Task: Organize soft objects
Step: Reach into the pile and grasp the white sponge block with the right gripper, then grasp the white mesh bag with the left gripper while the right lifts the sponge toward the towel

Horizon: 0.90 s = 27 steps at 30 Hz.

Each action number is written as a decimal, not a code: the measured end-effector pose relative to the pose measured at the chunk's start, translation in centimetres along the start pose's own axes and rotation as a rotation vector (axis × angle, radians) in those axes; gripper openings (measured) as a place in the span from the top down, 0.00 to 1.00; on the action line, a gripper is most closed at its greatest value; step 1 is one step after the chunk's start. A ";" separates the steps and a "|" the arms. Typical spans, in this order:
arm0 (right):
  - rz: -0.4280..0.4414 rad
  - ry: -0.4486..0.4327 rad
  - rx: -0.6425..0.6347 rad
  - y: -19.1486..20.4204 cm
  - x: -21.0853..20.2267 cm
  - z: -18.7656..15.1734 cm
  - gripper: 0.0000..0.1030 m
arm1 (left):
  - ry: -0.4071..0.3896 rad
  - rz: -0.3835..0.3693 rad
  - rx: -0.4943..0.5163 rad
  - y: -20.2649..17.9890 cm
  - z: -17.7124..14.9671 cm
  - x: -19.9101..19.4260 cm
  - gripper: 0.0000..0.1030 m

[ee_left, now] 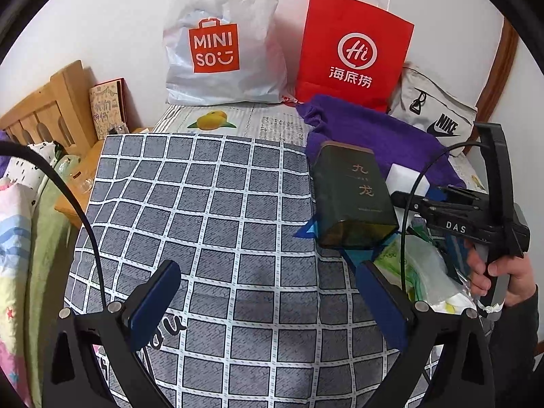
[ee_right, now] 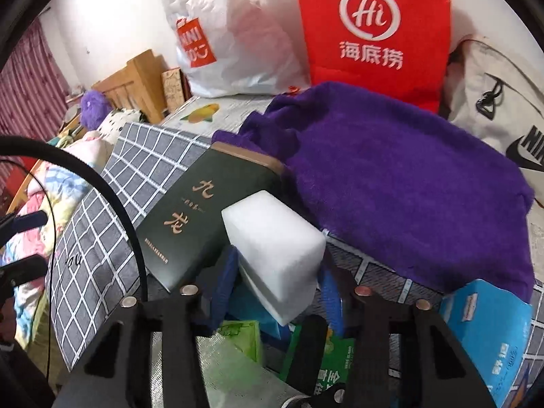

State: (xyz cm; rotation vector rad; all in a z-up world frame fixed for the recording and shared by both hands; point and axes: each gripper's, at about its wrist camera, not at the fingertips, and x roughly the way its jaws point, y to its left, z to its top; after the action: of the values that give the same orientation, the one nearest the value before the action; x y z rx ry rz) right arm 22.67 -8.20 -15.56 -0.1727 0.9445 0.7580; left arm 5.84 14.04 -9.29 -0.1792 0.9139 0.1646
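Two blue-padded fingers of the left gripper (ee_left: 268, 301) stood wide apart with nothing between them, over a grey cloth with a white grid (ee_left: 210, 210) filling the middle of the left wrist view. At three o'clock a hand (ee_left: 503, 275) held the right gripper (ee_left: 404, 200) against a white rectangular foam sponge (ee_left: 406, 178), beside a dark green tin box with gold characters (ee_left: 350, 197). A purple fleece cloth (ee_left: 377, 136) lay at one o'clock, before a red paper bag (ee_left: 353, 51).

In the right wrist view, the right gripper (ee_right: 277, 284) was clamped on the white sponge (ee_right: 275, 248) at the centre. The green tin (ee_right: 204, 214) leaned at nine o'clock, touching the sponge; the purple cloth (ee_right: 391, 183) spread at two o'clock.
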 end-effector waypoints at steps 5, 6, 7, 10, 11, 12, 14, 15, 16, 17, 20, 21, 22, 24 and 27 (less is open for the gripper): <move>-0.018 -0.029 -0.055 0.8 -0.7 -0.2 0.56 | 0.012 -0.007 0.003 0.1 0.3 0.5 0.00; -0.017 -0.033 -0.054 0.8 -1.0 -0.2 0.56 | 0.014 -0.007 0.007 0.0 0.3 0.6 0.00; -0.017 -0.041 -0.049 0.8 -1.3 -0.2 0.56 | 0.017 -0.005 0.008 -0.1 0.3 0.8 0.00; -0.035 -0.064 -0.024 0.3 -2.8 -0.4 0.56 | 0.028 -0.009 0.011 -0.3 0.2 1.0 0.00; -0.039 -0.073 -0.015 0.2 -3.3 -0.5 0.56 | 0.030 -0.009 0.018 -0.5 0.2 1.1 0.00; -0.041 -0.089 -0.002 0.0 -4.2 -0.6 0.56 | 0.031 -0.008 0.023 -0.7 0.2 1.1 0.00; -0.048 -0.117 0.020 -0.2 -5.8 -1.0 0.56 | 0.030 -0.025 0.037 -1.3 0.2 1.1 0.00; -0.057 -0.134 0.030 -0.4 -6.9 -1.3 0.56 | 0.030 -0.039 0.045 -1.7 0.2 1.1 0.00; -0.064 -0.146 0.035 -0.4 -7.5 -1.4 0.56 | 0.029 -0.057 0.056 -2.4 0.1 1.1 0.00; -0.075 -0.162 0.045 -0.6 -8.5 -1.7 0.56 | 0.029 -0.076 0.067 -3.0 0.1 1.1 0.00; -0.095 -0.199 0.083 -1.2 -11.1 -2.8 0.56 | 0.036 -0.155 0.116 -5.3 0.0 1.1 0.00; -0.104 -0.208 0.094 -1.4 -12.0 -3.3 0.56 | 0.037 -0.182 0.133 -6.1 -0.1 1.1 0.00; -0.116 -0.214 0.104 -1.6 -12.7 -3.7 0.56 | 0.039 -0.206 0.146 -7.0 -0.1 1.3 0.00; -0.126 -0.225 0.115 -1.5 -13.9 -4.6 0.56 | 0.054 -0.242 0.176 -8.7 -0.3 1.7 0.00; -0.133 -0.242 0.098 -0.9 -15.6 -5.9 0.56 | 0.061 -0.277 0.221 -10.8 -0.7 2.0 0.00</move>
State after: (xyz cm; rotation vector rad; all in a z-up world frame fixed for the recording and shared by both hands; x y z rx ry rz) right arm 13.80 -19.45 -6.98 -0.0548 0.7305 0.5936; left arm 8.88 3.56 -10.40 -0.1045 0.9514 -0.1994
